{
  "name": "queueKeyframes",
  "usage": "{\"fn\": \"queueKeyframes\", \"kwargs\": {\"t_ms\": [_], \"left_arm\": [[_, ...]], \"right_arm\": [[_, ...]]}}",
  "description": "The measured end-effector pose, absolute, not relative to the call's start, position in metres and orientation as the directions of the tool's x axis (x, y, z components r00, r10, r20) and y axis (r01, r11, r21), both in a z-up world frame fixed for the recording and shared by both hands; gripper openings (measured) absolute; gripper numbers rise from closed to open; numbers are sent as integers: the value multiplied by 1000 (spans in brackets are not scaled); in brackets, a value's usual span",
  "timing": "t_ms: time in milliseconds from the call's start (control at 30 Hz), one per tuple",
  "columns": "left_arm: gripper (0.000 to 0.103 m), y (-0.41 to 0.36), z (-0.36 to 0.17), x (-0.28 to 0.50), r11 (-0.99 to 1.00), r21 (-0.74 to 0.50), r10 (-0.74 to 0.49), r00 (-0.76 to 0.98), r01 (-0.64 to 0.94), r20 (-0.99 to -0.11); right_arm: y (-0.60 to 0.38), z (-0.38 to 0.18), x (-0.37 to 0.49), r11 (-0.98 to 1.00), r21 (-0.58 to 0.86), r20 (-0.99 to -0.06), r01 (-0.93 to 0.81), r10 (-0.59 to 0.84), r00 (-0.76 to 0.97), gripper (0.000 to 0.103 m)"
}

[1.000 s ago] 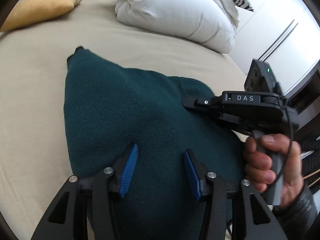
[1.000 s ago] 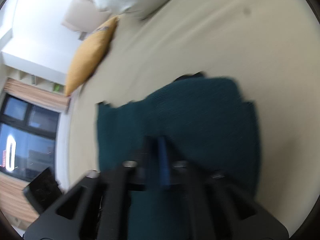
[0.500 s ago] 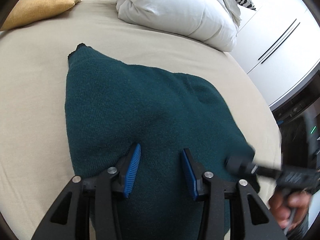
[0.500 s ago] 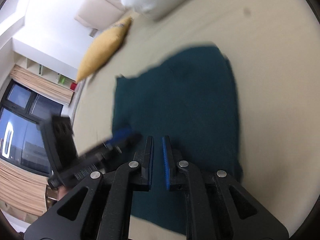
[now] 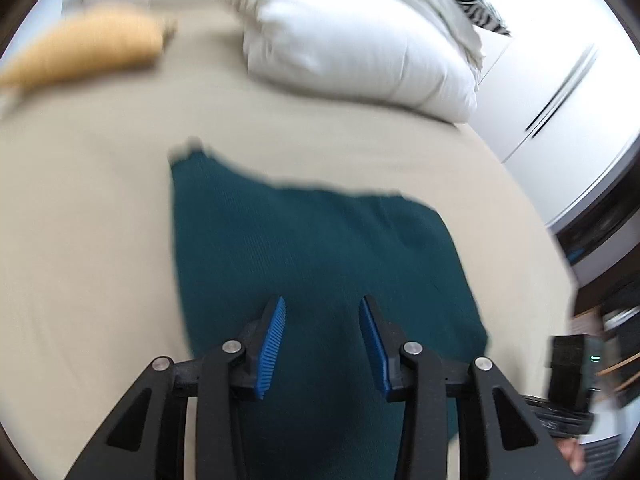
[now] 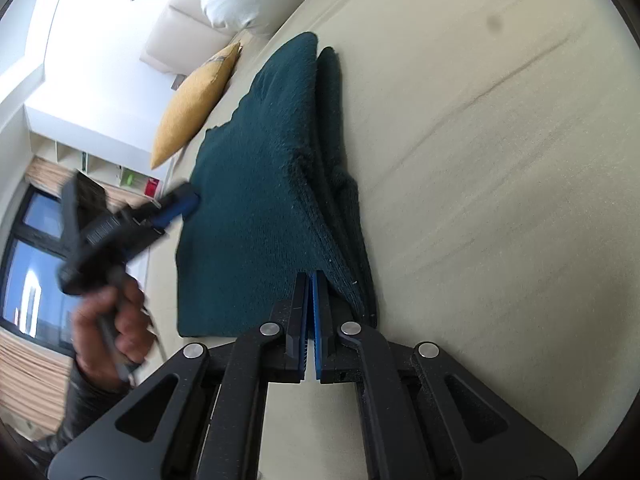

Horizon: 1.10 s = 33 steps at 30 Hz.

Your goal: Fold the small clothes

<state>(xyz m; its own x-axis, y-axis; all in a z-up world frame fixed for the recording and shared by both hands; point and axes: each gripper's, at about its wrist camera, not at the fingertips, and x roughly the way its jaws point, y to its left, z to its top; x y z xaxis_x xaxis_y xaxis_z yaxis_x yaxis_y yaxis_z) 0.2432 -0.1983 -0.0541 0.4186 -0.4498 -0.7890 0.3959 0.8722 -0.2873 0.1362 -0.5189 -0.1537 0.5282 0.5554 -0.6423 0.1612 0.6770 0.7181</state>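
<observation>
A dark teal knitted garment (image 5: pixel 312 264) lies folded on the beige bed; it also shows in the right wrist view (image 6: pixel 256 200), its stacked edges at the right. My left gripper (image 5: pixel 322 334) is open and empty, above the garment's near part. In the right wrist view the left gripper (image 6: pixel 176 208) hovers at the garment's left edge. My right gripper (image 6: pixel 311 300) has its jaws nearly together at the garment's near corner; whether cloth is pinched between them is unclear.
A white pillow (image 5: pixel 360 48) and a yellow cushion (image 5: pixel 88 52) lie at the far side of the bed (image 5: pixel 80 208). White cupboards (image 5: pixel 560 92) stand at the right. A window (image 6: pixel 28 264) is at the left.
The left gripper has drawn back and up from the garment, still open. The right gripper has swung to the garment's near corner with its jaws still together.
</observation>
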Motion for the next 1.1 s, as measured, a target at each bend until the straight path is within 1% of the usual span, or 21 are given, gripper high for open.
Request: {"fn": "queueKeyframes", "kwargs": {"t_ms": [133, 200, 233, 300, 333, 367, 400, 433, 467, 533, 600, 633, 700, 733, 767, 833, 967, 1000, 1033, 1067, 1100], "left_arm": [[42, -202, -85, 268, 895, -225, -378, 386, 386, -842], [42, -201, -96, 268, 893, -205, -373, 405, 400, -835], [42, -201, -96, 266, 895, -198, -370, 414, 401, -832], [42, -200, -98, 264, 899, -187, -362, 431, 395, -827], [42, -200, -100, 263, 901, -184, -360, 437, 394, -824], [42, -201, -100, 261, 902, -181, -358, 446, 392, -820], [42, -201, -102, 259, 904, -174, -354, 456, 391, -817], [42, -201, -102, 258, 905, -167, -350, 462, 391, -815], [42, -201, -103, 257, 906, -159, -345, 468, 391, -813], [42, -204, -103, 258, 905, -165, -349, 465, 391, -813], [42, -205, -103, 258, 903, -178, -360, 460, 392, -812], [42, -205, -103, 257, 901, -179, -363, 461, 394, -810], [42, -203, -103, 256, 899, -180, -367, 462, 398, -807], [42, -201, -103, 257, 899, -185, -369, 459, 398, -808], [42, -200, -104, 259, 898, -187, -370, 456, 398, -809], [42, -199, -104, 260, 896, -186, -372, 455, 402, -809], [42, -196, -107, 260, 894, -196, -384, 465, 403, -798], [42, -196, -107, 260, 893, -193, -386, 468, 407, -795], [42, -195, -107, 260, 891, -197, -389, 466, 409, -794], [42, -194, -106, 260, 888, -202, -397, 466, 413, -791], [42, -190, -104, 260, 881, -217, -415, 467, 420, -781]], "right_arm": [[-514, -153, 133, 688, 709, -648, 154, 550, 526, 0], [-515, -148, 126, 704, 696, -656, 140, 546, 521, 0], [-513, -141, 125, 728, 672, -674, 134, 527, 517, 4], [-509, -121, 124, 772, 626, -694, 107, 490, 528, 14], [-507, -106, 128, 791, 606, -688, 81, 471, 552, 27], [-507, -94, 131, 797, 600, -677, 66, 462, 573, 47], [-504, -81, 138, 797, 602, -653, 45, 460, 602, 55], [-502, -68, 148, 792, 611, -622, 14, 469, 628, 58], [-499, -60, 157, 790, 613, -607, -7, 477, 636, 58], [-487, -46, 188, 809, 587, -617, -24, 467, 633, 58], [-478, -44, 215, 793, 606, -598, -60, 504, 623, 58], [-474, -50, 233, 775, 629, -599, -63, 535, 595, 58], [-469, -72, 262, 772, 635, -644, -2, 531, 551, 58], [-468, -84, 273, 783, 622, -669, 22, 517, 533, 55], [-474, -101, 282, 799, 598, -701, 65, 482, 525, 44], [-491, -115, 282, 746, 661, -651, 86, 513, 559, 30], [-531, -125, 264, 664, 738, -566, 117, 515, 644, 25], [-541, -128, 257, 653, 748, -552, 119, 513, 657, 25], [-546, -127, 252, 659, 741, -557, 133, 492, 669, 29], [-552, -122, 242, 686, 708, -585, 167, 438, 683, 40], [-558, -115, 232, 721, 652, -637, 236, 353, 685, 44]]}}
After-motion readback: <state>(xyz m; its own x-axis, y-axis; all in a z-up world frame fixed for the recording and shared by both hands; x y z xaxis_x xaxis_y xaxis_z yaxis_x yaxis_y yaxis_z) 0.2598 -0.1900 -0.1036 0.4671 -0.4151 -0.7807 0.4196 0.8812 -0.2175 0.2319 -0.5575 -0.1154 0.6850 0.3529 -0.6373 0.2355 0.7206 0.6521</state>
